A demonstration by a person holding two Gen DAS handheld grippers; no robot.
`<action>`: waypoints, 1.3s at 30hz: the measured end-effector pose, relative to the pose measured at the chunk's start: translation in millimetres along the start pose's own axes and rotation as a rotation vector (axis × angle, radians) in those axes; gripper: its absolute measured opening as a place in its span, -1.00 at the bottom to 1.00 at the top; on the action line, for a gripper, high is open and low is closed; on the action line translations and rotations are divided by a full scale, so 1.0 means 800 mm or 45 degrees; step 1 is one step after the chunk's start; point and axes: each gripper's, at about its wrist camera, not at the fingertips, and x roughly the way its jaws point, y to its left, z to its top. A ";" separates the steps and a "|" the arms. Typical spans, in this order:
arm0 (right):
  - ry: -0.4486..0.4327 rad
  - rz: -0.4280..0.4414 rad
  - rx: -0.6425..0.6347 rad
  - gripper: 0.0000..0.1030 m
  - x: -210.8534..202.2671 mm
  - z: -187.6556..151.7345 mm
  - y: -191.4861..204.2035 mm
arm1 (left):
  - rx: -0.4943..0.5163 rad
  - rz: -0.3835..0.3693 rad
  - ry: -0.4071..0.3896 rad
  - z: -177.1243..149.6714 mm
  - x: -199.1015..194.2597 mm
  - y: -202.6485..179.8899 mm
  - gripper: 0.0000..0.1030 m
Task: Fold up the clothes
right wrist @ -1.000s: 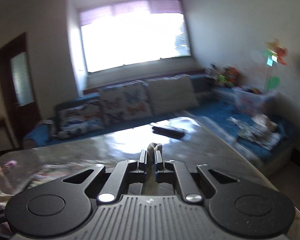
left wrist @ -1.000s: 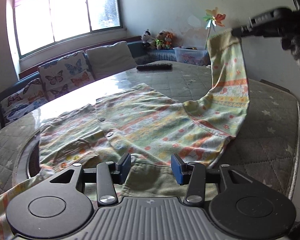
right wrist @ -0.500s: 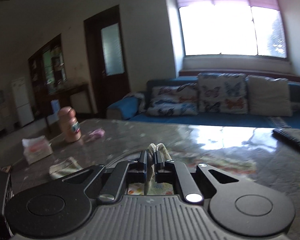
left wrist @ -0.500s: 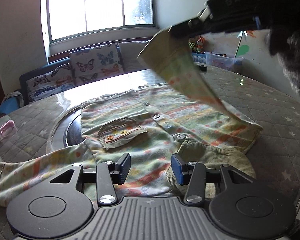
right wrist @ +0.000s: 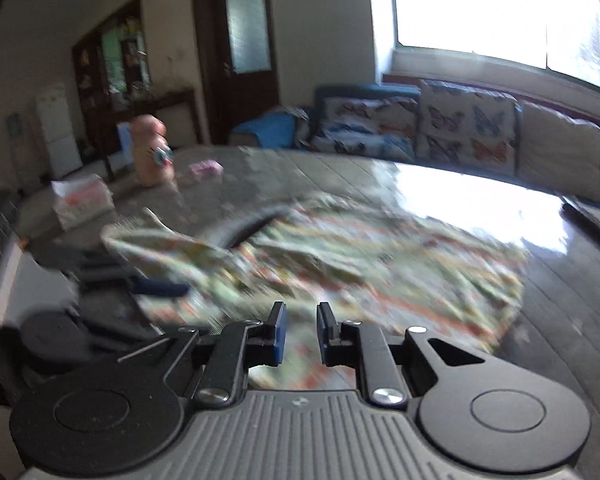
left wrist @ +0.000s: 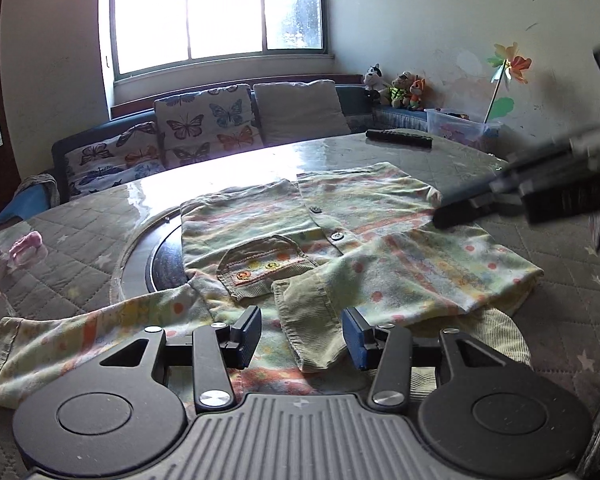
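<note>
A pale green patterned child's shirt (left wrist: 340, 236) lies on the round table, buttons and chest pocket up, collar nearest me. Its right sleeve (left wrist: 440, 268) is folded across the body; its left sleeve (left wrist: 80, 340) lies spread to the left. My left gripper (left wrist: 300, 334) is open, empty, just above the collar. My right gripper (left wrist: 440, 220) reaches in from the right over the folded sleeve. In the blurred right wrist view the right gripper (right wrist: 300, 334) is open and empty above the shirt (right wrist: 360, 264), and the left gripper (right wrist: 160, 288) shows at the left.
The table has a quilted grey cover (left wrist: 560, 240) and a dark round centre plate (left wrist: 164, 256). A remote (left wrist: 398, 139) lies at the far edge. A pink bottle (right wrist: 154, 152), tissue pack (right wrist: 84, 200) and small pink thing (left wrist: 26, 246) stand on the left side. A sofa (left wrist: 204, 128) is beyond.
My right gripper carried the right sleeve across and down onto the shirt body, then opened and let it go. My left gripper stayed open by the collar.
</note>
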 end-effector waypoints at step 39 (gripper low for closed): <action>0.093 -0.350 -0.001 -0.69 0.063 -0.030 -0.106 | -0.075 0.146 0.120 0.000 0.058 0.054 -0.07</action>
